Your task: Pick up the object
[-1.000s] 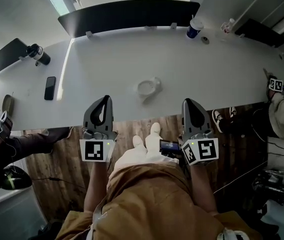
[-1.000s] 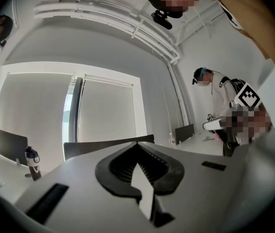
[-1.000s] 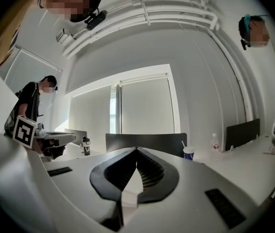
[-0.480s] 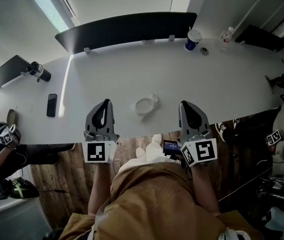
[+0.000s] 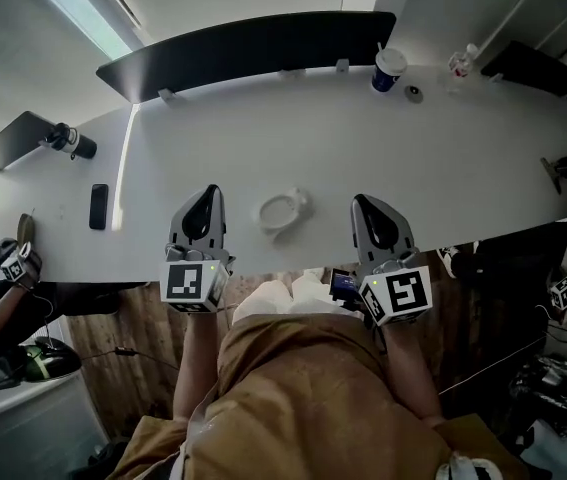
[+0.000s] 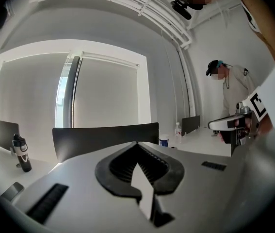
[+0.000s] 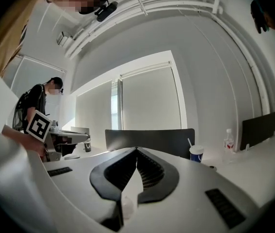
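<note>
Evidently nothing is lifted yet: the small white ring-shaped object (image 5: 281,211) lies on the long white surface (image 5: 383,148) between the left gripper (image 5: 207,196) and right gripper (image 5: 365,204), whose fingers are closed and empty.

The counter (image 5: 383,138) is smooth and white, with a faint sheen where light streaks it. The left gripper (image 5: 209,194) and right gripper (image 5: 359,200) are matt grey plastic with black ribbed pads (image 7: 150,172). The floor (image 5: 113,318) is grained brown wood. The trousers (image 5: 303,388) are tan cloth.
</note>
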Action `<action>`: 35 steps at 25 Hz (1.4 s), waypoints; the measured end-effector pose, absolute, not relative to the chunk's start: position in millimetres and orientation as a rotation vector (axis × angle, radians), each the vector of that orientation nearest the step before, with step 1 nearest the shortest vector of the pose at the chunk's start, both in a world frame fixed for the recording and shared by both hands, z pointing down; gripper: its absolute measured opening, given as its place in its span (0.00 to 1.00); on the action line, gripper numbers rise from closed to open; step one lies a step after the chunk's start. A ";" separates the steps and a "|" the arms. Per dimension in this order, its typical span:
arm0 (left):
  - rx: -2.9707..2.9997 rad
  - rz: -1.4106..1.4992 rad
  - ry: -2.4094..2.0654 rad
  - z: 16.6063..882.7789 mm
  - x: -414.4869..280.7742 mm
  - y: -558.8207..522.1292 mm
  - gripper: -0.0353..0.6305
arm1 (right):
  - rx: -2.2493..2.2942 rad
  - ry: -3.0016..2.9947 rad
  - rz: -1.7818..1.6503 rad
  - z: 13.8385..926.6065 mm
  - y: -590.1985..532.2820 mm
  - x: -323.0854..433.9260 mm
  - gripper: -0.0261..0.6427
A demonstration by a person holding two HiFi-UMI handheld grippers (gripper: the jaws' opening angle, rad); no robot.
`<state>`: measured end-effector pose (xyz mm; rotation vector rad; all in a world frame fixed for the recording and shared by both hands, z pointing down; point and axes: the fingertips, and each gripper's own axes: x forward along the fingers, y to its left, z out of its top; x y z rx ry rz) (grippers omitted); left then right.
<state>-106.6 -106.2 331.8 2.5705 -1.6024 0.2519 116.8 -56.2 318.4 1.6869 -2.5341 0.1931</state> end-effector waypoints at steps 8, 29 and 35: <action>2.582 0.304 -1.557 340.1 -86.0 -118.9 0.06 | 1.648 -2.661 0.295 319.5 -56.2 106.9 0.05; 2.513 0.333 -1.432 401.8 -98.5 -125.5 0.06 | 1.745 -2.430 1.149 432.3 -74.3 101.8 0.05; 2.510 0.341 -1.379 414.2 -96.9 -121.6 0.06 | 1.825 -2.345 1.452 463.1 -72.4 113.4 0.05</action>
